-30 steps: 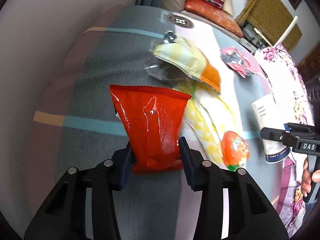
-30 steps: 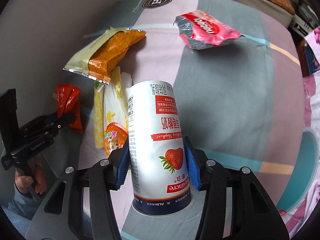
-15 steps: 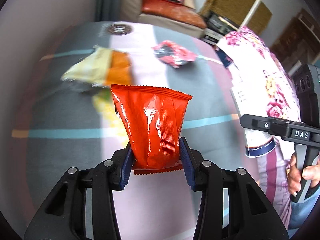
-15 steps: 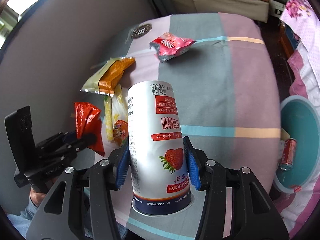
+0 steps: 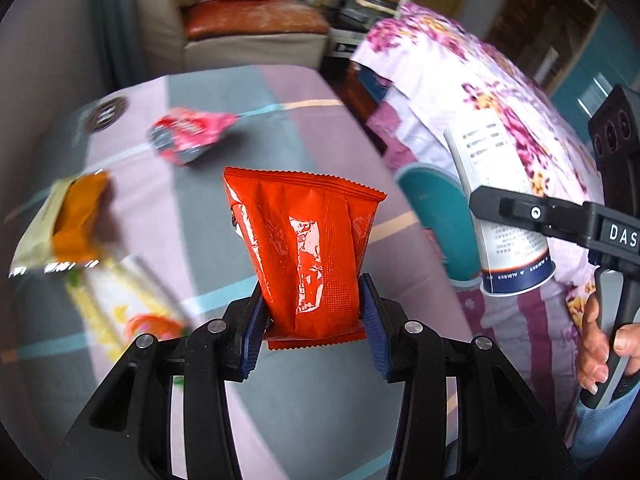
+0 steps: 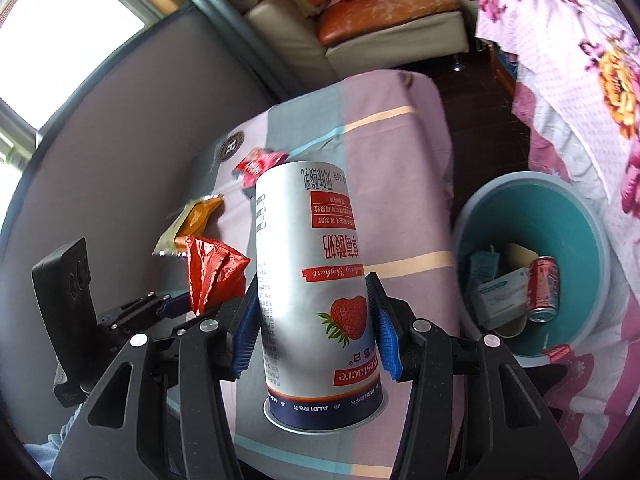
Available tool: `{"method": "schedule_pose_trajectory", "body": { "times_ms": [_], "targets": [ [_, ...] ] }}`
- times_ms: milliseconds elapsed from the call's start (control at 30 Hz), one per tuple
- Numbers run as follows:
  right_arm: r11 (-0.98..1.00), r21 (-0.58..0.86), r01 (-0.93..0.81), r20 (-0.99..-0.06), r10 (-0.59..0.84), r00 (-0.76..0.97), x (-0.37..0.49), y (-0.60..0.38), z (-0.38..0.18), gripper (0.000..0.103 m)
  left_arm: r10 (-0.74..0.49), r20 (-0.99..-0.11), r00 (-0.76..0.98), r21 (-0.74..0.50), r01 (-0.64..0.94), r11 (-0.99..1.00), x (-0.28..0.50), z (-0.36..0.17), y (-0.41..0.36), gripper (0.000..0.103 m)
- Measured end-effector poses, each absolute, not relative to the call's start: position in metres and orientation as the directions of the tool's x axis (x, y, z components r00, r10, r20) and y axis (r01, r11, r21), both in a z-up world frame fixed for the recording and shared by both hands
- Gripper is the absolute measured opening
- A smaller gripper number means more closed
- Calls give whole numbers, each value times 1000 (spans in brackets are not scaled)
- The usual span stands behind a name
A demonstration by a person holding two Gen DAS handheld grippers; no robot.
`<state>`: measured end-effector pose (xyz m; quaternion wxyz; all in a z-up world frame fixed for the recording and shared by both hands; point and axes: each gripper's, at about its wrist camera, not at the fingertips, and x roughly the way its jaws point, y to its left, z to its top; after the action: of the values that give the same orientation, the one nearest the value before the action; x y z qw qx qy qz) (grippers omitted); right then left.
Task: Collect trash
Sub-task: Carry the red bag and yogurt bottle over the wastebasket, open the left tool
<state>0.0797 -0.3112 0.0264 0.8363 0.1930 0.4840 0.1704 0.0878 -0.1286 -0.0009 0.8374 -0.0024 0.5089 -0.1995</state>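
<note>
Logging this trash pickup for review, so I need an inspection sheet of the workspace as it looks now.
Surface: striped cloth covering the table.
Job's things: red packet and yogurt cup held in the tongs; teal bin holds a can and cartons.
Clutter: pink wrapper, orange-yellow wrapper, yellow wrapper lying on the cloth.
Grippers: left tongs shut on the packet; right tongs shut on the cup.
Cables: nothing seen.
Surroundings: sofa, floral cloth.

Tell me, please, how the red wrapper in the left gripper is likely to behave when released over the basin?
The red wrapper looks like thin, creased foil, so probably light and floppy. It may flutter rather than drop straight. Its glossy surface suggests slipperiness.
</note>
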Motion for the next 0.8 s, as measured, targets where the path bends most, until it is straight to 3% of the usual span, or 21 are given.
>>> {"method": "schedule_pose_trajectory", "body": {
  "times_ms": [467, 800],
  "targets": [
    [840, 537, 81, -706, 395, 587, 65, -419, 20, 48, -385, -871, 306, -197, 500, 844, 103, -16, -241, 45],
    [822, 545, 164, -722, 360, 591, 65, -462, 0, 48, -387, -884, 263, -199, 538, 820, 117, -30, -278, 45]
  ]
}}
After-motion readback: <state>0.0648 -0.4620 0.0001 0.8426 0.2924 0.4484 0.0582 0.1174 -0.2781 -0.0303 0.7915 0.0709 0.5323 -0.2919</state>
